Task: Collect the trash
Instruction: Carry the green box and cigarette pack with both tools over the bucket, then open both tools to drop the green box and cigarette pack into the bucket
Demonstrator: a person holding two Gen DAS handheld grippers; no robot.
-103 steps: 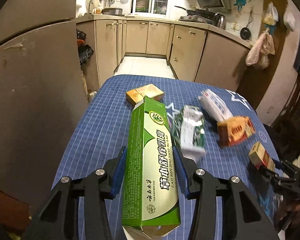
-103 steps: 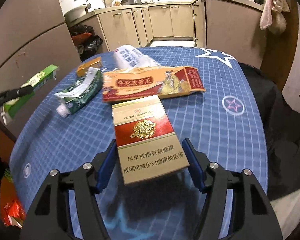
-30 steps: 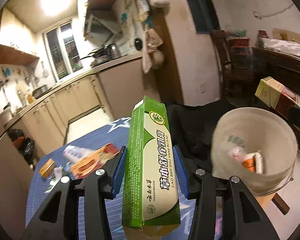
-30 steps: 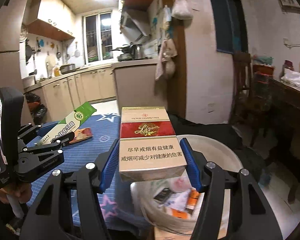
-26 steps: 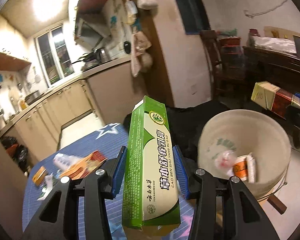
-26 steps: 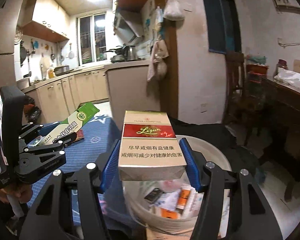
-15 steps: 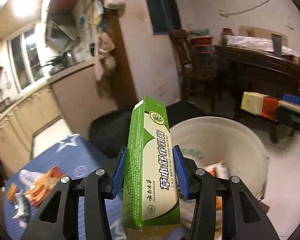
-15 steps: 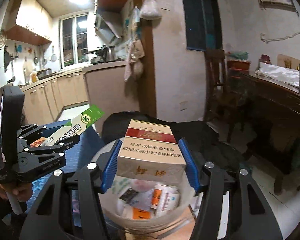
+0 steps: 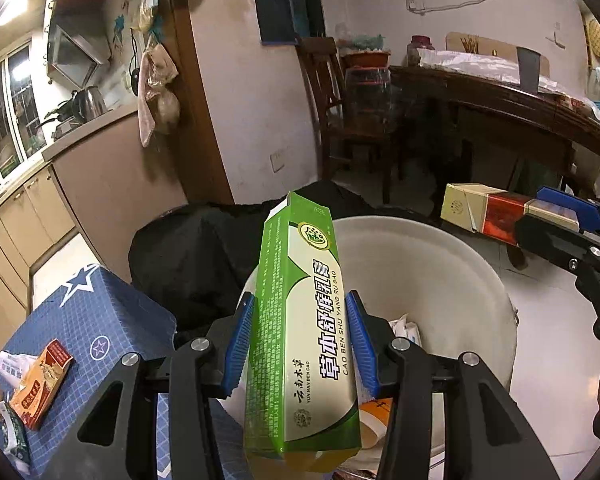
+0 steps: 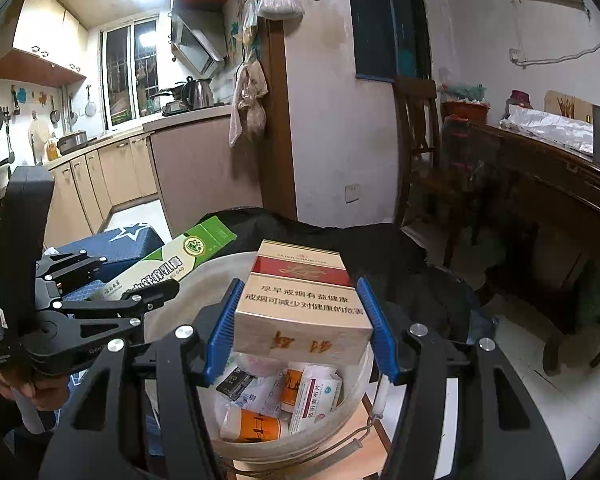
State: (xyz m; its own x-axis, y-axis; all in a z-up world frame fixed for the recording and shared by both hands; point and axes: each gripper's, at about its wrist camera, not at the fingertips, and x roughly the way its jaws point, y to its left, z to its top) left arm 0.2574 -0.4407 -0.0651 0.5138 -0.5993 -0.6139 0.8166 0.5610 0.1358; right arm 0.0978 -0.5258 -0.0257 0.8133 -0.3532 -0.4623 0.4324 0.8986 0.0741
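Both boxes are over the pail now, neither one dropped yet. The left gripper (image 9: 300,344) is clamped on a long green box (image 9: 300,336), its blue pads flat against the long sides, the box tilted up above the near rim of the white bucket (image 9: 440,272). The right gripper (image 10: 300,328) grips a cigarette carton (image 10: 300,300) directly above the bucket's mouth (image 10: 356,380).

Inside the bucket lie several packets and small boxes already, so part of the job is done. More remains: on the blue tablecloth (image 9: 100,320) an orange box (image 9: 40,388) and a couple of other wrappers beside it wait, though at that edge of the view I can't make out how many.

A black garment (image 10: 380,248) is draped just behind the bucket. The two grippers hang close together over the same opening, and could crowd each other on release.
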